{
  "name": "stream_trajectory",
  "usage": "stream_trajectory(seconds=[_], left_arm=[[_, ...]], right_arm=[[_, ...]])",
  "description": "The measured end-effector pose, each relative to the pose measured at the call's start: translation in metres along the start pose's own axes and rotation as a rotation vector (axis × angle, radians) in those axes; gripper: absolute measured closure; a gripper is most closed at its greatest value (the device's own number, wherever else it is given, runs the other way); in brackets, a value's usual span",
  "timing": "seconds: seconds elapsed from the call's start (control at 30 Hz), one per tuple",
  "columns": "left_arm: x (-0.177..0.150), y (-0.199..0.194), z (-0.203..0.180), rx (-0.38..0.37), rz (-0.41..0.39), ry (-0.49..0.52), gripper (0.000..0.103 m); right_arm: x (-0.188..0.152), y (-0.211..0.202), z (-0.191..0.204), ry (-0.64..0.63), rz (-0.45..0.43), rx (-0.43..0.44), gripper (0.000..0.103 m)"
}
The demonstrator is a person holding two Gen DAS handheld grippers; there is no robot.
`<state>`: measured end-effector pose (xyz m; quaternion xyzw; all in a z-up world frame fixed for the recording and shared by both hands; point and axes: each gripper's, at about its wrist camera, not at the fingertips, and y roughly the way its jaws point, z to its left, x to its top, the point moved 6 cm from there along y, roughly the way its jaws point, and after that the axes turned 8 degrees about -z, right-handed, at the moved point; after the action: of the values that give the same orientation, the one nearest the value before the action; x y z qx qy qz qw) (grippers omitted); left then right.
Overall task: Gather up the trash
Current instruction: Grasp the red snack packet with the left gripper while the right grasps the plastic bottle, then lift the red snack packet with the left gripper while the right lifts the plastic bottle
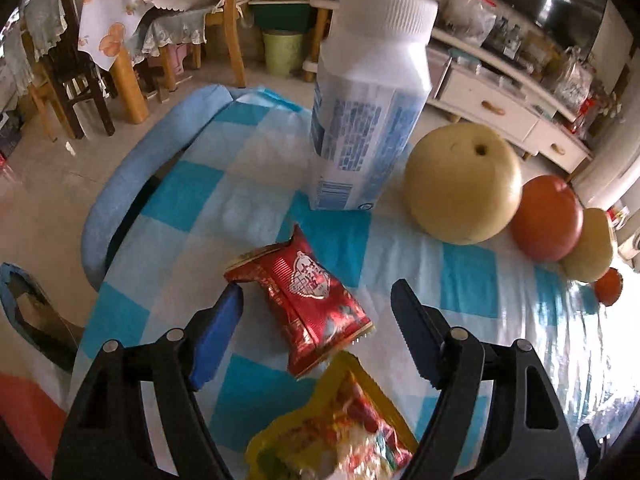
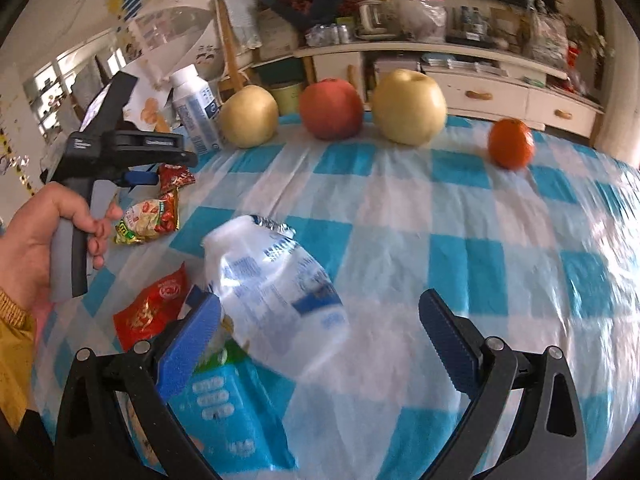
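Left wrist view: left gripper [image 1: 316,328] spread wide, empty, straddling the red snack wrapper [image 1: 308,304].
Right gripper [image 2: 320,340] gapes, ungripping, around a clear plastic bag [image 2: 276,280], poised for pickup.

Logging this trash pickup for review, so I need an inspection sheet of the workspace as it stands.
Surface: table under a blue-and-white checked cloth.
Job's things: red wrapper, yellow snack bag, clear plastic bag, blue packet, another red wrapper.
Clutter: white bottle upright; two pears, apple, orange in a row.
Grippers: left claw open over the red wrapper; right claw open, clear bag between its jaws.
Cables: nothing seen.
Surroundings: wooden chairs, white cabinet, green bin.
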<state>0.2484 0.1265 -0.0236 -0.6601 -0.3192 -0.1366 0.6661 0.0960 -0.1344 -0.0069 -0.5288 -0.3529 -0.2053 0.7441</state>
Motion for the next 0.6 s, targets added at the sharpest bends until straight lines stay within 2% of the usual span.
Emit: stream_trajectory(seconds=[0.13,0.27,0.33,0.4,0.57,0.6], left_arm=[[-0.002,0.005,0.002,0.022,-0.006,0.031,0.032],[-0.003,0.002,-0.003,0.017,-0.026,0.092,0.049],[-0.006,-0.002,-0.005,0.002,-0.032,0.102,0.054],[-0.010,-0.007,-0.007,-0.018,-0.039,0.106,0.057],[-0.026,-0.016,-0.015,-0.074,-0.034,0.126,0.058],[-0.031,-0.020,-0.019,-0.089,-0.032,0.132,0.058]], right_arm=[[0.001,0.012,0.009,-0.069,0.025,0.013,0.005],[0.001,0.017,0.016,-0.104,0.039,0.028,0.006],[0.000,0.018,0.019,-0.097,0.051,0.068,0.014],[0.000,0.016,0.023,-0.091,0.060,0.100,0.026],[-0.001,0.014,0.026,-0.089,0.068,0.134,0.041],[-0.001,0.013,0.025,-0.094,0.072,0.131,0.041]])
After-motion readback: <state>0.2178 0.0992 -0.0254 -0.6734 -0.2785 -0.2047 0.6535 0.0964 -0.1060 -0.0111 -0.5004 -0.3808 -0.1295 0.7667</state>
